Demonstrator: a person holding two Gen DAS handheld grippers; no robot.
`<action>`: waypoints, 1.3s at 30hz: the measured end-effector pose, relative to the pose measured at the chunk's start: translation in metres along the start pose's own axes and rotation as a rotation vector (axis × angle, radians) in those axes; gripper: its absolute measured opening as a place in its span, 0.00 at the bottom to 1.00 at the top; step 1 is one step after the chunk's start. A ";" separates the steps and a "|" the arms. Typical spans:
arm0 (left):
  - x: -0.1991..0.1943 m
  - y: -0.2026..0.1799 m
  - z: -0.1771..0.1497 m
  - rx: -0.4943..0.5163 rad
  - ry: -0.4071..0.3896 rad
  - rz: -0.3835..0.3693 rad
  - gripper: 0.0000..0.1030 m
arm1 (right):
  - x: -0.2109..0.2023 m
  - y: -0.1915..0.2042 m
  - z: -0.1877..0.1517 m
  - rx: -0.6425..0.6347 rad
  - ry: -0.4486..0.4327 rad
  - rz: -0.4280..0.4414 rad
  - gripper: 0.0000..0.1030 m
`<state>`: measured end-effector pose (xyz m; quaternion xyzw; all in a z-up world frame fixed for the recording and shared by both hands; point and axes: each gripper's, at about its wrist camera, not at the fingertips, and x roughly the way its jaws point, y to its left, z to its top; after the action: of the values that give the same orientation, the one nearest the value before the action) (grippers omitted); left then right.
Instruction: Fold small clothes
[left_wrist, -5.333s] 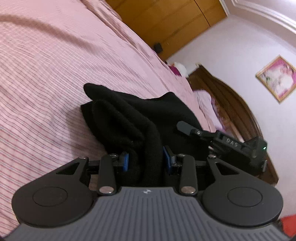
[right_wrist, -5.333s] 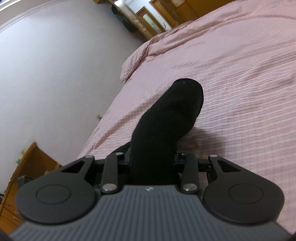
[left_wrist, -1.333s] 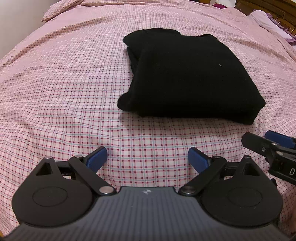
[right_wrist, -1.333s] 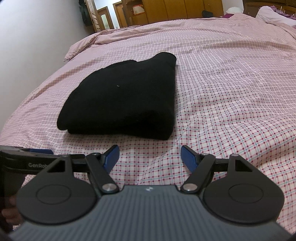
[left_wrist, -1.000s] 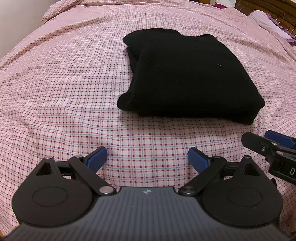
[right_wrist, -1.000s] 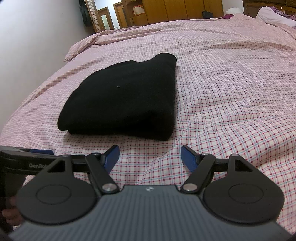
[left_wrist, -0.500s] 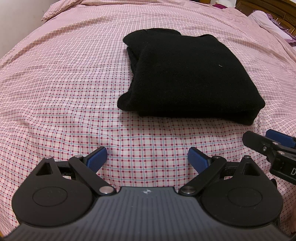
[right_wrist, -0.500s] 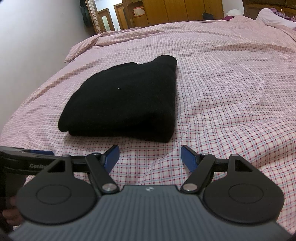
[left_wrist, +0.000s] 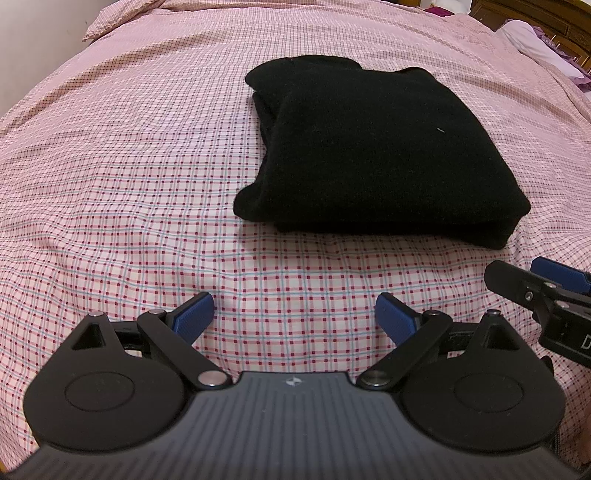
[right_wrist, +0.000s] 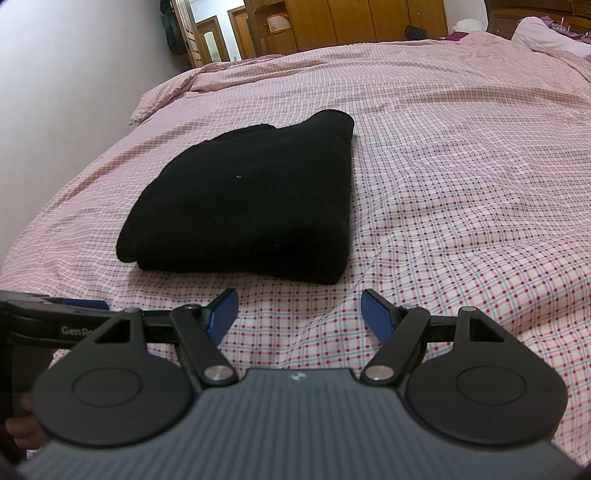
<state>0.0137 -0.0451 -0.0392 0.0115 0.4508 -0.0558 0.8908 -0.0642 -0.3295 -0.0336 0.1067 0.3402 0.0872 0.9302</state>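
A black garment (left_wrist: 373, 147) lies folded into a thick rectangle on the pink checked bedspread (left_wrist: 129, 166). It also shows in the right wrist view (right_wrist: 251, 199). My left gripper (left_wrist: 294, 308) is open and empty, held above the bedspread a short way in front of the garment's near edge. My right gripper (right_wrist: 299, 304) is open and empty too, just short of the garment's near right corner. The right gripper's body shows at the right edge of the left wrist view (left_wrist: 546, 295), and the left gripper's body shows at the left edge of the right wrist view (right_wrist: 55, 325).
The bed runs far back to pillows (right_wrist: 543, 35) and a wooden headboard (left_wrist: 535, 18) at the right. A white wall (right_wrist: 66, 74) borders the bed's left side. Wooden wardrobes (right_wrist: 351, 22) and a doorway (right_wrist: 207, 40) stand beyond the bed.
Five seconds ago both grippers were shut on the black garment and held it up. Now it lies folded on the bed and both are open. Over the last second the right gripper drew back slightly.
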 end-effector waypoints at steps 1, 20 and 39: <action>0.000 0.000 0.000 0.000 0.000 0.000 0.94 | 0.000 0.000 0.000 0.000 0.000 0.000 0.73; 0.000 0.000 0.000 0.000 0.000 0.000 0.94 | 0.000 0.001 0.000 0.000 0.000 0.000 0.73; 0.000 -0.001 -0.001 -0.002 -0.002 -0.003 0.94 | -0.002 0.003 0.001 -0.007 -0.009 0.001 0.73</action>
<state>0.0131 -0.0462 -0.0396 0.0100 0.4499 -0.0567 0.8912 -0.0654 -0.3276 -0.0313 0.1042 0.3355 0.0884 0.9321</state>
